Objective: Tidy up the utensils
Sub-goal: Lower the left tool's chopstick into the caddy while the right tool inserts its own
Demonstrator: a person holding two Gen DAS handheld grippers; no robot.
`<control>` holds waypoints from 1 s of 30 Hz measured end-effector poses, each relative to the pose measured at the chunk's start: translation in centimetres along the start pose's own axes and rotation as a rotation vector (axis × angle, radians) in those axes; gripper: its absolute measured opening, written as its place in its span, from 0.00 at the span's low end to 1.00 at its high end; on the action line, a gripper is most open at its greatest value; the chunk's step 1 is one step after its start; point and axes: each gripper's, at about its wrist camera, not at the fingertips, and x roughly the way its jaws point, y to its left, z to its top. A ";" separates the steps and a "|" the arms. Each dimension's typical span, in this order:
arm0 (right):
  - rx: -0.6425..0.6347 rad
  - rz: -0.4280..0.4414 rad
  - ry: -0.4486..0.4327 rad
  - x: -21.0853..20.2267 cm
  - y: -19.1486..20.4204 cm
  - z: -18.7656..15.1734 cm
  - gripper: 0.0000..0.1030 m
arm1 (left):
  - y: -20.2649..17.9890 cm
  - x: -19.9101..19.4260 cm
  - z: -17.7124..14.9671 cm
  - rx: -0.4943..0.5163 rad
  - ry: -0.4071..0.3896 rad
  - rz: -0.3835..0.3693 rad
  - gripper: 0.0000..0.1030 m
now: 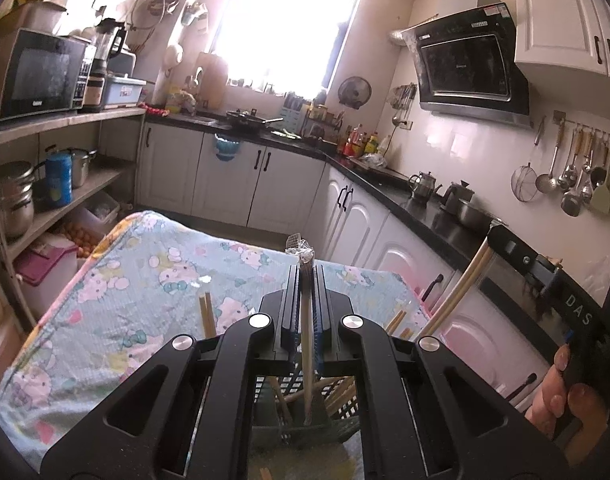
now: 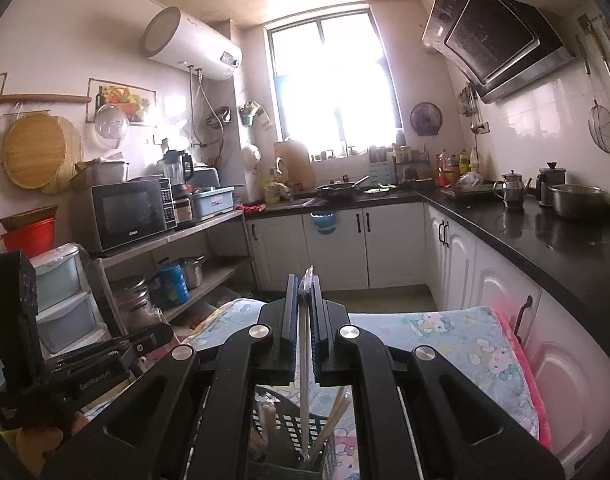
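Observation:
My left gripper (image 1: 305, 270) is shut on a thin utensil in crinkled plastic wrap (image 1: 303, 252). Its lower end reaches down into a dark perforated utensil basket (image 1: 341, 400) that holds several wooden chopsticks (image 1: 207, 314). My right gripper (image 2: 304, 282) is shut on a pale plastic-wrapped stick (image 2: 305, 360), which hangs down to the same basket (image 2: 293, 428). In the left wrist view the right gripper (image 1: 495, 234) shows at the right edge with that pale stick (image 1: 457, 296) slanting down from it, and a hand (image 1: 561, 396) holds the tool.
The basket stands on a table under a cartoon-print cloth (image 1: 145, 280). White cabinets and a black countertop (image 2: 545, 240) with kettles and a pot run along the right. Open shelves with a microwave (image 2: 129, 212) stand at the left. Ladles (image 1: 573, 176) hang on the wall.

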 end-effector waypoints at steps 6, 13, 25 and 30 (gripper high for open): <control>-0.027 -0.020 0.012 0.8 0.0 -1.1 0.06 | 0.1 0.7 -1.4 -0.009 0.016 -0.004 0.01; -0.056 -0.034 0.012 1.2 0.1 -2.7 0.06 | 0.0 1.6 -3.0 -0.009 0.034 -0.004 0.01; -0.023 -0.021 0.049 1.9 -1.1 -5.6 0.06 | 0.3 2.8 -5.0 0.000 0.058 0.013 0.02; 0.023 -0.016 0.080 2.2 -2.0 -6.7 0.06 | 0.5 3.2 -5.7 0.003 0.071 0.023 0.02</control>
